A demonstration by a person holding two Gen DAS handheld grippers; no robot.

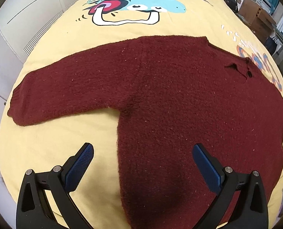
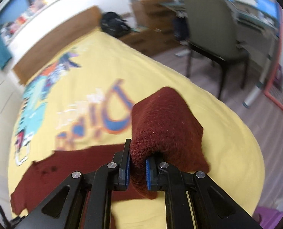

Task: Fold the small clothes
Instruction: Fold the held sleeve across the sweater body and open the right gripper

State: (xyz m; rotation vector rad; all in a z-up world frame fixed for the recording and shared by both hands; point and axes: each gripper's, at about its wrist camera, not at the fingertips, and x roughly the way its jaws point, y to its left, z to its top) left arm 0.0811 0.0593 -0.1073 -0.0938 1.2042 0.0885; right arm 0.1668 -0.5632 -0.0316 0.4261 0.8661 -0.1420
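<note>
The maroon sweater (image 1: 179, 99) lies mostly flat on the yellow bedspread (image 1: 46, 137), one sleeve (image 1: 51, 91) stretched toward nine o'clock. The other sleeve (image 2: 160, 122) is pinched and raised by the right gripper (image 2: 138, 167). The left gripper (image 1: 143, 162) hovers spread wide; folding is judged barely begun.

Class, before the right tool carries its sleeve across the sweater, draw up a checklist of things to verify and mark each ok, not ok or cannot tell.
1. Right tool shut on the sleeve: ok.
2. Sleeve lifted off the bedspread: ok.
3. Left tool open and holding nothing: ok.
4. Sweater body lying flat: ok.
5. Other sleeve spread out flat: ok.
6. Hem even: cannot tell.
</note>
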